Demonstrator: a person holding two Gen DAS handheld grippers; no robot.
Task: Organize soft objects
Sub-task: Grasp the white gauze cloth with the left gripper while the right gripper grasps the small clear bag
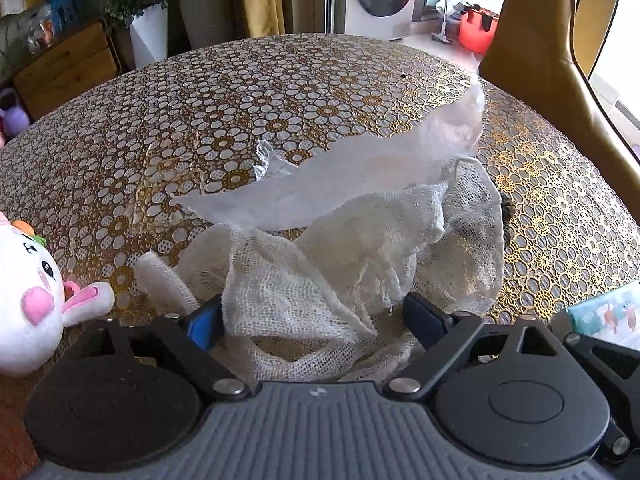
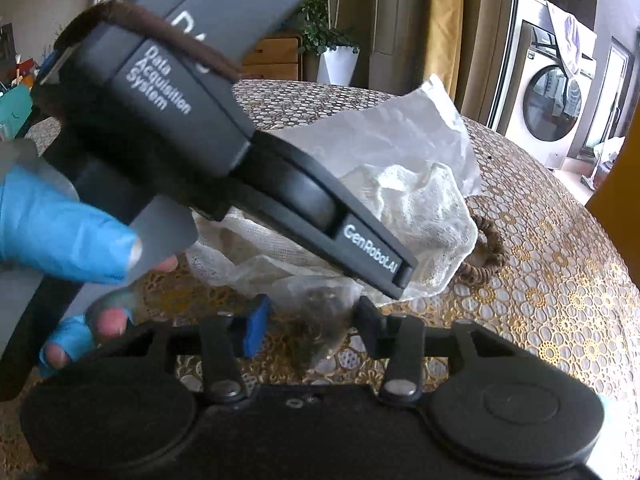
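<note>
A crumpled white gauze cloth (image 1: 352, 252) lies on the patterned table (image 1: 280, 92), with a translucent plastic bag (image 1: 360, 172) lifted over it. My left gripper (image 1: 316, 322) is open and wide, angled down, with a fold of the gauze between its fingers and no pad pressing on it. In the right wrist view my right gripper (image 2: 314, 324) stands half open around a crumpled bit of clear plastic (image 2: 320, 320) at the bag's near end. The gauze cloth (image 2: 420, 200) and the bag (image 2: 400, 120) lie beyond it. A brown hair tie (image 2: 488, 248) rests just right of the cloth.
A white plush bunny (image 1: 28, 304) sits at the table's left edge. A printed packet (image 1: 608, 312) lies at the right. The left gripper's housing (image 2: 180, 100) and a hand in a blue glove (image 2: 60, 232) fill the left of the right wrist view. A tan chair (image 1: 532, 40) stands behind.
</note>
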